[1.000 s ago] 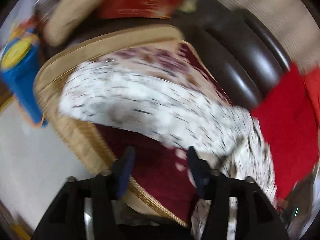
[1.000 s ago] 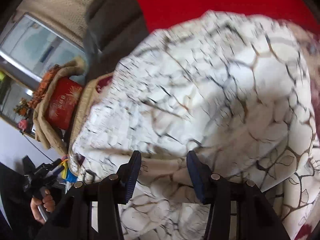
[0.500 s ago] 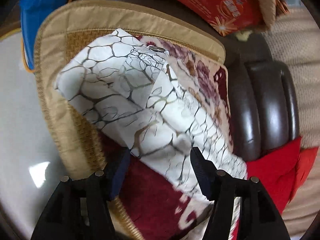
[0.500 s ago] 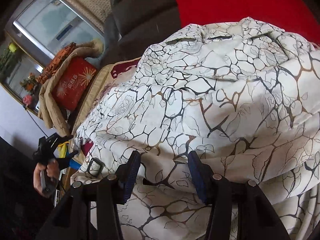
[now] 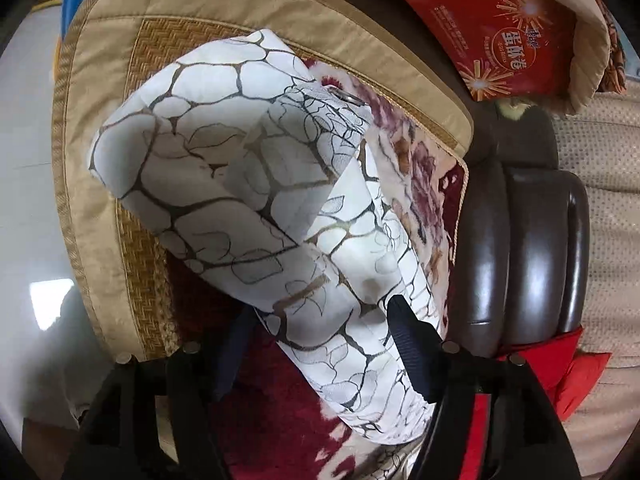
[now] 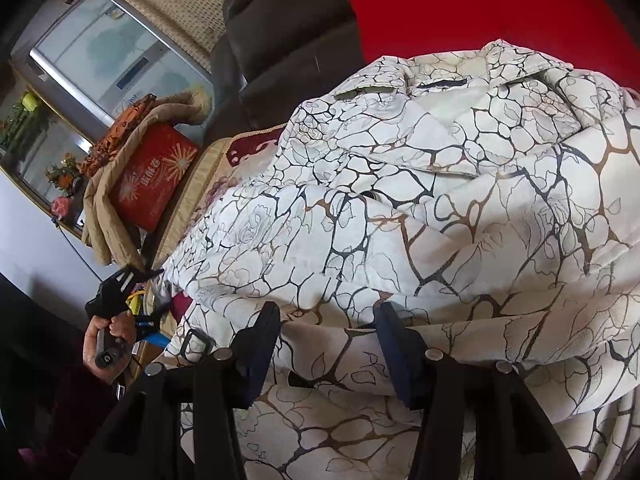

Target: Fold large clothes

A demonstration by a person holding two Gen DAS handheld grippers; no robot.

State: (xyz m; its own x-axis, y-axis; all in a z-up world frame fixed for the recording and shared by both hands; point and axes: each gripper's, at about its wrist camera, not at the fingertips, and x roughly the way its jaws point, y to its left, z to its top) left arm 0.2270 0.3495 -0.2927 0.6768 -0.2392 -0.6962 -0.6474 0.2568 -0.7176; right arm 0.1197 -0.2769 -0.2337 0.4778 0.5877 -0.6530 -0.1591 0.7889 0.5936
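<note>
Jaws of left gripper (image 5: 320, 344) opening around coat (image 5: 248, 200) sleeve; right gripper (image 6: 326, 344) parted over it; folding barely begun.

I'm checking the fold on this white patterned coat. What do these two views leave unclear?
- Left wrist view: the left gripper, jaws opening, straddles the sleeve; the sleeve hides its left finger's tip.
- Right wrist view: the coat fills the frame; its hem is cut off.
- Right gripper: pad contact unclear.

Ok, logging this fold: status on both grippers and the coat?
Left gripper opening, sleeve between its fingers. Right gripper open over the patterned coat. Coat lies on the sofa; nothing in the way.
</note>
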